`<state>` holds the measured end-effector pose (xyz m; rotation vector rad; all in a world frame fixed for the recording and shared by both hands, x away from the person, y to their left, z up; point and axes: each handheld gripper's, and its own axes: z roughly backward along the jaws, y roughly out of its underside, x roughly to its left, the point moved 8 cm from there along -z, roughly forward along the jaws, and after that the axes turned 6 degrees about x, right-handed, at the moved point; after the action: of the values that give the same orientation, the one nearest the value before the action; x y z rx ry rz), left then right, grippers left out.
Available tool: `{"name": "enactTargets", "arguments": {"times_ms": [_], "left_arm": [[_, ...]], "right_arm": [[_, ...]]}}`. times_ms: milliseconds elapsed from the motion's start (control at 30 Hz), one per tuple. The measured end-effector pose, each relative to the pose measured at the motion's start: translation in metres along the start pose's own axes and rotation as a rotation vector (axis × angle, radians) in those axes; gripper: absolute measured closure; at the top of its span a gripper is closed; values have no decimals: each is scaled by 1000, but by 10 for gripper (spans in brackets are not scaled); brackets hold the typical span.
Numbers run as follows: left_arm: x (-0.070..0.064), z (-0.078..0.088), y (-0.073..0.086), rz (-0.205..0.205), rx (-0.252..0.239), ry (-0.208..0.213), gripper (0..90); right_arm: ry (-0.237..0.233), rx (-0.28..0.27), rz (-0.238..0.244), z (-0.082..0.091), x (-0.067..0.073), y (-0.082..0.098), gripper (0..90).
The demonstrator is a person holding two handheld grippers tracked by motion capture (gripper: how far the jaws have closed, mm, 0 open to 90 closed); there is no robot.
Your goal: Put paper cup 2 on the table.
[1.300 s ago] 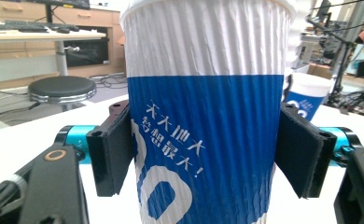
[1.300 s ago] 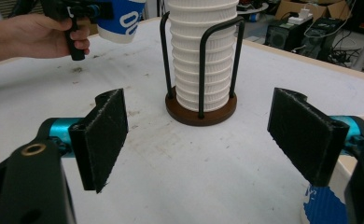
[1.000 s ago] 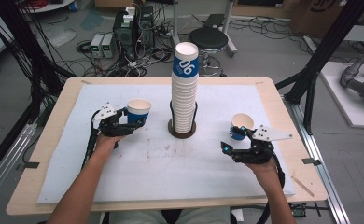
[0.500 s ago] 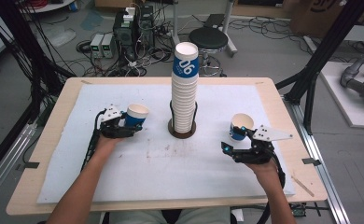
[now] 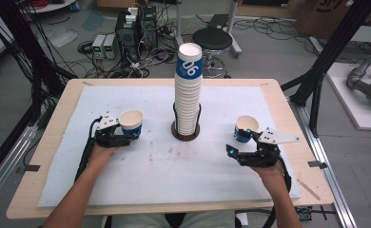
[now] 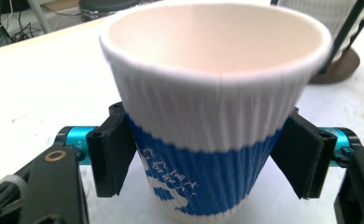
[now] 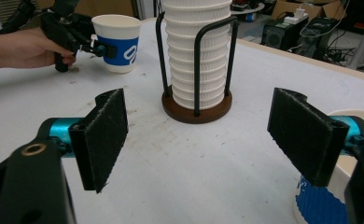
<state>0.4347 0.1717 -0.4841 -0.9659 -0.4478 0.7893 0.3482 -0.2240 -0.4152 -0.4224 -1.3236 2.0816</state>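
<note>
The left gripper [image 5: 126, 135] has carried its paper cup [image 5: 131, 123] down and a little toward the person over the last second — a moment ago it was held further out, closer to the tall stack of cups [image 5: 189, 90]. Its fingers [image 6: 111, 156] are still clamped on the cup's blue band from both sides, and in the left gripper view the cup's base looks to be at or just off the white mat [image 5: 164, 171]; I can't tell if it's touching. My guess is that this cup is about to be set down on the left half of the desk [image 5: 50, 142].

The right gripper [image 5: 244, 145] hasn't budged. Its fingers [image 7: 103, 135] stand wide apart, gripping nothing, and the second cup [image 5: 246, 128] stands on the mat just beside the right-hand finger — released, by the look of it.

The stack sits in its wire holder on a round wooden base [image 7: 196, 111], between the two hands.
</note>
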Motion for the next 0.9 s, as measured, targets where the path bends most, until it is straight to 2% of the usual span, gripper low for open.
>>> {"name": "enactTargets", "arguments": {"times_ms": [233, 300, 367, 433, 533, 767, 867, 900], "left_arm": [[-1, 3, 4, -8, 20, -10, 248], [-1, 3, 4, 7, 15, -7, 226], [-1, 5, 4, 44, 14, 10, 175], [-2, 7, 7, 50, 30, 35, 175], [-1, 13, 12, 73, 49, 41, 179], [-8, 32, 14, 45, 34, 61, 179], [-9, 38, 13, 51, 14, 64, 178], [-12, 48, 10, 58, -28, 87, 179]], "right_arm": [[-4, 1, 2, -1, 0, 0, 207], [-8, 2, 1, -1, 1, 0, 207], [-8, 3, 1, -1, 0, 0, 207], [-4, 3, 3, -1, -1, 1, 207], [-4, 8, -5, 0, -2, 3, 207], [1, 6, -3, 0, -3, 2, 207], [7, 8, -4, 1, -3, 2, 207], [17, 10, -1, 3, -4, 2, 207]]}}
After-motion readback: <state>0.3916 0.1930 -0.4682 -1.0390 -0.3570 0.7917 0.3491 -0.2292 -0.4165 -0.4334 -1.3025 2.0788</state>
